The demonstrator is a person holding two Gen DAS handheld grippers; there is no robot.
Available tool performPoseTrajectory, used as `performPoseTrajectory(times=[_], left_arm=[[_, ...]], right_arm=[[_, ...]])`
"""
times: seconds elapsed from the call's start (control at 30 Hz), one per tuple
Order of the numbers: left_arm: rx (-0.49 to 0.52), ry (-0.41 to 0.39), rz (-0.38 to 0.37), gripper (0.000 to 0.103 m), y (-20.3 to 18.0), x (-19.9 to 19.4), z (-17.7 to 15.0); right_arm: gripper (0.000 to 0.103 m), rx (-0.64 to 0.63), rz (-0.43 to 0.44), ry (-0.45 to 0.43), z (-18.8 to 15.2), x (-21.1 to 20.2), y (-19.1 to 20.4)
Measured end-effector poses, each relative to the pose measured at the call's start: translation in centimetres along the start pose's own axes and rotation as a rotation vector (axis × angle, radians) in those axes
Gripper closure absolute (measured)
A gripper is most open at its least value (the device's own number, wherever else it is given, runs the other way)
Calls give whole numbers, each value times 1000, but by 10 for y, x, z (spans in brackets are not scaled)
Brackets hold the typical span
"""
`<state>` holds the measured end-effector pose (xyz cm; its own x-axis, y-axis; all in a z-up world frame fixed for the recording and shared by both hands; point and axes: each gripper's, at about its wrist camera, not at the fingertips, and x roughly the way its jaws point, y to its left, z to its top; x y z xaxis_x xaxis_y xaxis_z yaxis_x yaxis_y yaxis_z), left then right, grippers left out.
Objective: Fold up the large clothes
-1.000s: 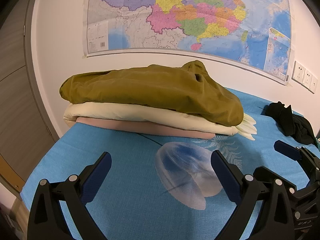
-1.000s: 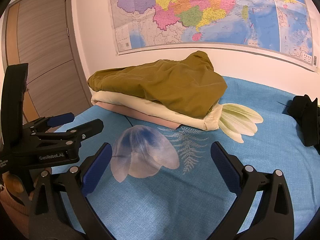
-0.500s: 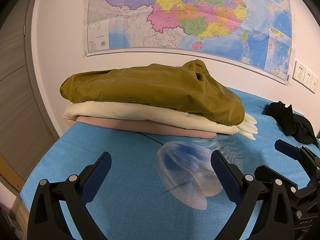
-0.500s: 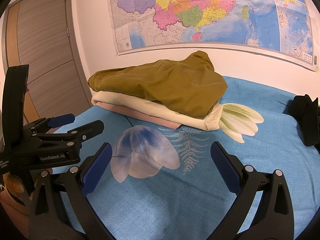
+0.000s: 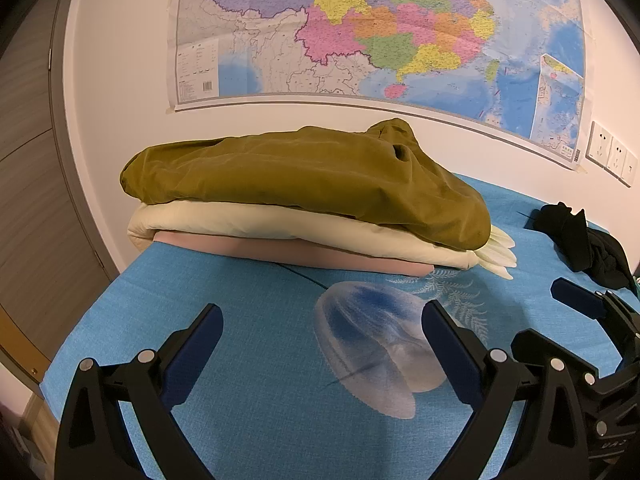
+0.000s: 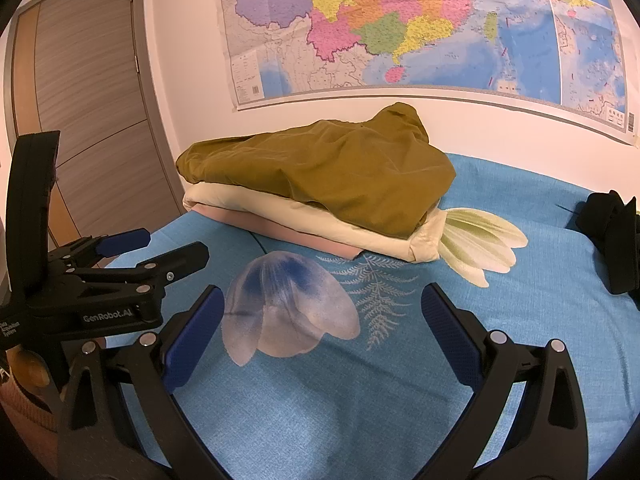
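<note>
Well beyond both tools [image 5: 320, 344], stacked clothes [image 5: 304, 196].

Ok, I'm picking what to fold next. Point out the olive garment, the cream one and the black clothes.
olive garment [image 5: 304, 176]: left wrist view, top face.
cream garment [image 5: 256, 224]: left wrist view, front edge.
black clothes [image 5: 580, 244]: left wrist view, middle.

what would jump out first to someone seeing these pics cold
A stack of three folded garments, olive on cream on pink, sits at the far end of the blue bedspread, below a colourful wall map. A black garment lies crumpled at the right. Both tongs are open, holding nothing.
</note>
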<state>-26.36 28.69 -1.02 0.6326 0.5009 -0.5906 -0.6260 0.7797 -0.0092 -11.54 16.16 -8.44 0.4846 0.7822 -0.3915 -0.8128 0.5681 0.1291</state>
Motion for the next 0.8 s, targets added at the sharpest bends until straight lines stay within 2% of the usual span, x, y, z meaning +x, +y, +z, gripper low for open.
performPoseTrajectory(times=[0.43, 0.47, 0.63, 0.8], left_arm=[[2, -5, -9, 7, -2, 2, 1], [2, -3, -29, 7, -2, 3, 1], [-1, 24, -16, 7, -7, 8, 1], [-13, 70, -136, 7, -24, 16, 0]], right_arm=[[6, 3, -2, -2, 0, -1, 0], [6, 5, -1, -2, 0, -1, 0], [6, 15, -9, -4, -2, -4, -5], [6, 49, -53, -18, -8, -19, -21]])
